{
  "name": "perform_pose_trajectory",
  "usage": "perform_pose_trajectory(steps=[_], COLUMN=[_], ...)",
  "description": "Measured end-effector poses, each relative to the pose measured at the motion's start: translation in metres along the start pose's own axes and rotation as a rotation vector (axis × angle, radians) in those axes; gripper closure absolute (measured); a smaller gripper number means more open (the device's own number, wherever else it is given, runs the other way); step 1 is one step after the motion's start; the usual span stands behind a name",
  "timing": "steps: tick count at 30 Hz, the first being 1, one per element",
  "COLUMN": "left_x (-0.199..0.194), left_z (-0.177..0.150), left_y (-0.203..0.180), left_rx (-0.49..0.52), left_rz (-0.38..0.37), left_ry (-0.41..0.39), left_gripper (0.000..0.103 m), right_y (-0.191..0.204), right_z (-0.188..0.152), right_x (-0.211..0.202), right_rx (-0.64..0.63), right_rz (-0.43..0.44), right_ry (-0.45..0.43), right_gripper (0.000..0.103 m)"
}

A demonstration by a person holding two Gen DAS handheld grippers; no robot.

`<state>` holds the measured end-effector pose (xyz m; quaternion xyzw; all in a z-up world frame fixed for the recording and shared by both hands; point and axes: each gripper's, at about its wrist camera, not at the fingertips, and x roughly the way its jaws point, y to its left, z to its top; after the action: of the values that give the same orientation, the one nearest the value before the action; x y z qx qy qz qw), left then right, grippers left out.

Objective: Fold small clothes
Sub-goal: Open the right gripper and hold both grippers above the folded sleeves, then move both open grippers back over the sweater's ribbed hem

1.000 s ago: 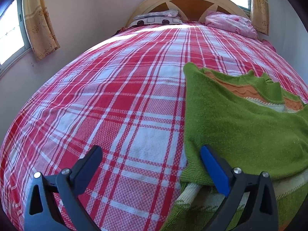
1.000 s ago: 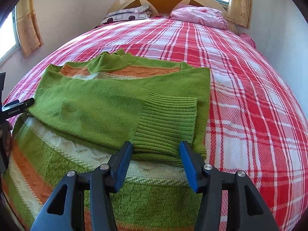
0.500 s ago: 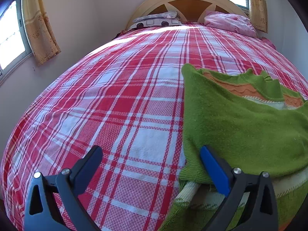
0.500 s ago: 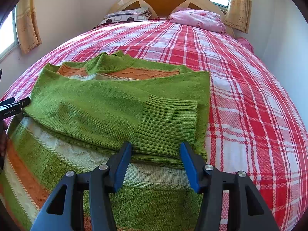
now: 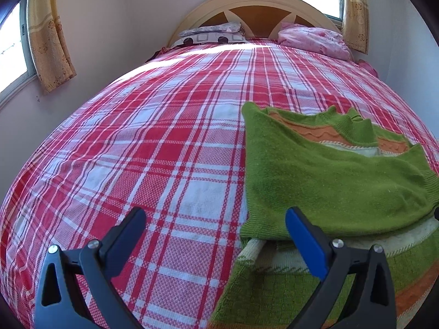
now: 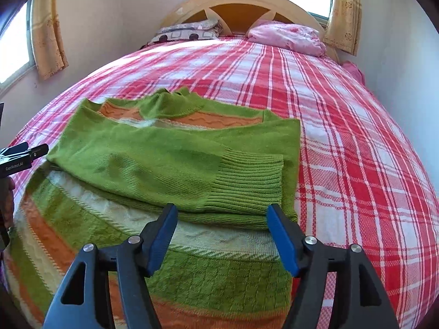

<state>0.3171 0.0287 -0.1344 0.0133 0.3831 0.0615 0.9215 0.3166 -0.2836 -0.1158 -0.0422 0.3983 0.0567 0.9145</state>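
Observation:
A green knitted sweater with orange and cream stripes lies flat on the bed, both sleeves folded across its chest, a ribbed cuff on top. It also shows at the right of the left wrist view. My right gripper is open and empty, hovering just above the sweater's lower body, near the cuff. My left gripper is open and empty at the sweater's left edge, its right finger over the knit and its left finger over the bedspread. The left gripper shows at the left edge of the right wrist view.
The red and white plaid bedspread covers the bed. A patterned pillow and a pink bundle lie by the wooden headboard. Walls and curtained windows stand on both sides.
Both grippers have drawn back and risen slightly from the sweater. The sweater has not moved and both grippers stay open.

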Motion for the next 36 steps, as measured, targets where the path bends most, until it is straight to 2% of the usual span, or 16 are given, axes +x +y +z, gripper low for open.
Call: perform_pose_trajectory(steps=[4,18,26,36], left_x=[-0.023,-0.074,-0.099,-0.125], left_z=[-0.001,-0.027,-0.061,-0.104], left_y=[0.0,0.003,0.001,0.001], left_rx=[-0.003,-0.009,0.044,0.126], left_rz=[-0.036,-0.109,-0.154,-0.159], left_ry=[-0.034,-0.09,-0.062,-0.034], left_gripper=[0.0,0.0,0.0,0.0], right_y=[0.007,0.031,0.04,0.052], right_z=[-0.003,-0.044,-0.08,-0.112], right_x=[-0.019,-0.056,-0.077,-0.102], right_rx=[0.005,-0.004,-0.007,-0.024], right_rz=[0.027,0.078,0.091,0.098], right_ry=[-0.03,-0.016,0.02,0.037], right_gripper=[0.034,0.032,0.031,0.03])
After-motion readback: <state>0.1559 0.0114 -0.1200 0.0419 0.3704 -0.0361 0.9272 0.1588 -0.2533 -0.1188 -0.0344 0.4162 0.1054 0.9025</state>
